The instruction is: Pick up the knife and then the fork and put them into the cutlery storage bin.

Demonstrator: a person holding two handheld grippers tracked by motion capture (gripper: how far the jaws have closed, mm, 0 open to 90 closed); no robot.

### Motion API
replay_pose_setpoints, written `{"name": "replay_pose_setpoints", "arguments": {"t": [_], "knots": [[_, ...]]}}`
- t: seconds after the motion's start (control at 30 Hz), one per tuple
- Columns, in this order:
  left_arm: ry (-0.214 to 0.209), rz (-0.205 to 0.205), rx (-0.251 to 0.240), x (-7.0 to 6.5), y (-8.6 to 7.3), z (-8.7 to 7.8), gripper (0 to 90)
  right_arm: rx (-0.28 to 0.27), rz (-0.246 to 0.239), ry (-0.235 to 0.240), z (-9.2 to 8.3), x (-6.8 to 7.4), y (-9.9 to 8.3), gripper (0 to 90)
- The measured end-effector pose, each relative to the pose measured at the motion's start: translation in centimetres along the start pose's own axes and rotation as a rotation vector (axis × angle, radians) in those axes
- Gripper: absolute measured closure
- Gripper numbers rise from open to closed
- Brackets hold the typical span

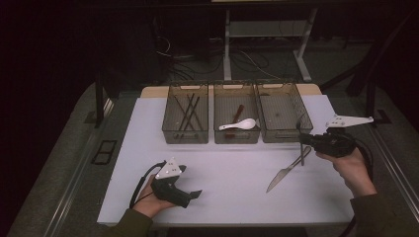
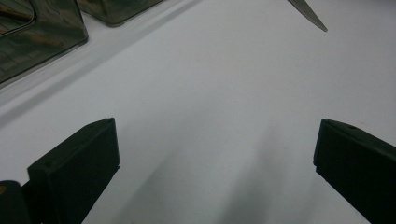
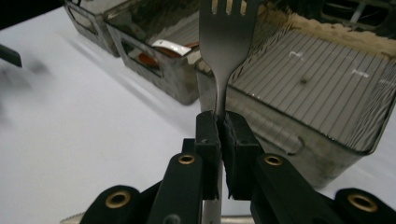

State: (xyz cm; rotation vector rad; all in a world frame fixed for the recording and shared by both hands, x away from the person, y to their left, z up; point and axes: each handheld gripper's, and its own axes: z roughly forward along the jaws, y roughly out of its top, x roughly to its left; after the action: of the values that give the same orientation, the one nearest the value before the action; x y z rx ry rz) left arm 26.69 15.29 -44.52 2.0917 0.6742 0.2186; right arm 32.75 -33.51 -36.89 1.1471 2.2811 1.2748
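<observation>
Right gripper [image 3: 218, 122]: jaws clamped on fork [image 3: 225, 42] handle, tines rising above them. Left gripper [image 2: 215, 154]: jaws wide apart, bare table [image 2: 210, 93] between.

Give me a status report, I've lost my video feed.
Right gripper shut on fork, near the right bin. Left gripper open, resting on table. Knife lies below the fork; path clear.

Silver metal fork [image 3: 227, 44]: tine tips cut off by top edge of right gripper view; handle hidden between the black fingers [image 3: 208, 140]. Silver table knife [image 2: 308, 14]: blade tip alone in frame (left gripper view). Dark utensil under the white ceramic spoon [image 1: 240, 124]: too small to identify.
</observation>
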Motion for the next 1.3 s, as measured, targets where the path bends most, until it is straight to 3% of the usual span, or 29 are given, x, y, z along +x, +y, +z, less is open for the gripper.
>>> {"name": "replay_pose_setpoints", "arguments": {"t": [0.73, 0.97, 1.3], "knots": [[-0.002, 0.007, 0.001, 0.0, 0.0, 0.0, 0.0, -0.125, 0.005, -0.072, -0.8, -1.5, 3.6, 84.3], [0.000, 0.004, -0.001, 0.1, 0.1, 0.0, 0.0, -0.154, 0.010, -0.112, -0.4, -2.8, 5.0, 84.3], [-0.001, 0.005, -0.003, 0.0, 0.1, -0.1, 0.0, -0.154, 0.021, -0.166, 0.9, -4.8, 6.7, 84.2]]}}
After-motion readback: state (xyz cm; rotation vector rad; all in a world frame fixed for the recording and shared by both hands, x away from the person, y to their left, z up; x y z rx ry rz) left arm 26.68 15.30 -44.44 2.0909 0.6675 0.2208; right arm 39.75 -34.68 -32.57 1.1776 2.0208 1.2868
